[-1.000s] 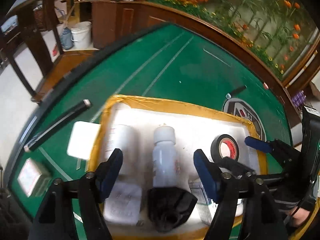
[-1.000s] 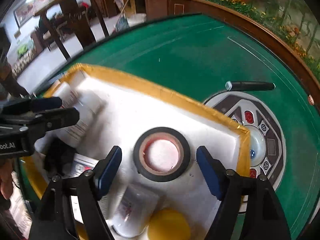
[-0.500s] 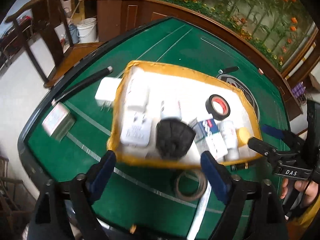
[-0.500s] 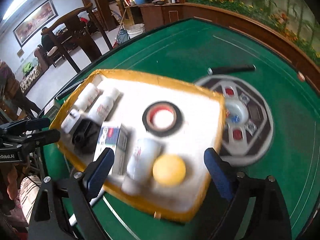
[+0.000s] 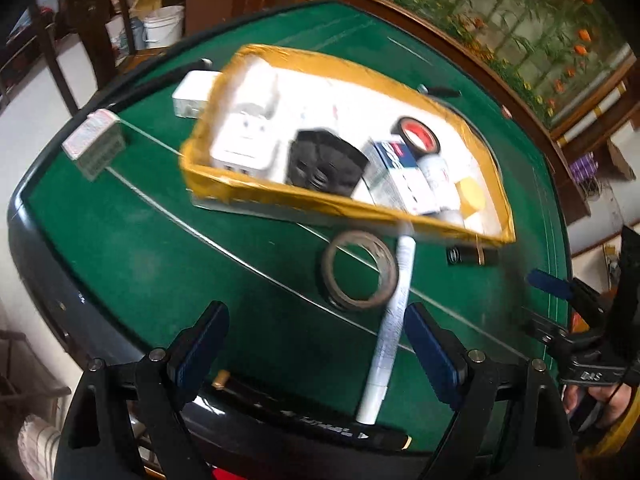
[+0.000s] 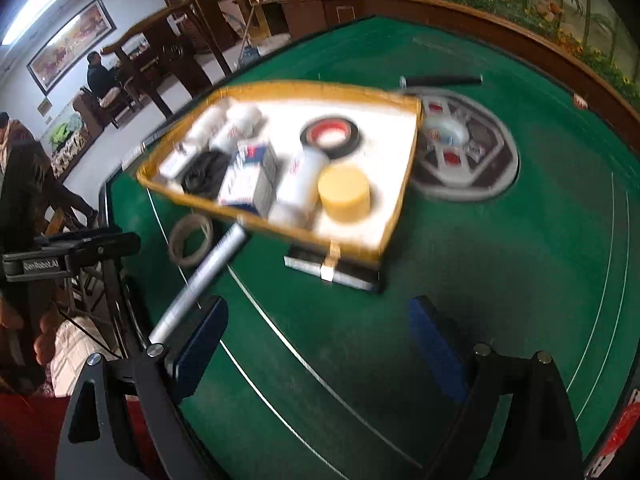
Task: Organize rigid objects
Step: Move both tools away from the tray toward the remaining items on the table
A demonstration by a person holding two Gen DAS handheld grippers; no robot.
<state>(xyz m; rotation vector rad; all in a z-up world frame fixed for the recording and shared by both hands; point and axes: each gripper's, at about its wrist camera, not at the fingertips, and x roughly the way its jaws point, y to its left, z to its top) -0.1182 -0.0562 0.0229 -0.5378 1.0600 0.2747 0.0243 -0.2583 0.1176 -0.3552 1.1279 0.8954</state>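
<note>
Both grippers hang above the near edge of the green felt table (image 5: 168,248), and neither has anything in it: the left gripper (image 5: 316,354) has its blue pads spread wide over bare felt, and the right gripper (image 6: 320,346) is just as wide, nothing between its fingers. Up at twelve o'clock from the left gripper sits the yellow-rimmed tray (image 5: 280,196), white inside and crowded: a white adapter block (image 5: 244,140) at its ten o'clock end, a black crumpled lump (image 5: 324,162) in the middle, a blue-and-white carton (image 5: 400,176) beside it, a white bottle (image 5: 438,176) and a yellow puck (image 5: 472,196) toward three o'clock, and a black tape roll with a red core (image 5: 418,136) behind them. Outside the tray, just in front of its near rim, a brown tape ring (image 5: 360,270) lies flat on the felt with a white marker (image 5: 390,328) touching its right side and running down toward six o'clock. A dark flat bar (image 6: 332,270) lies half under the tray's near corner in the right view. Over at nine o'clock a card box (image 5: 94,144) sits alone, well apart.
</note>
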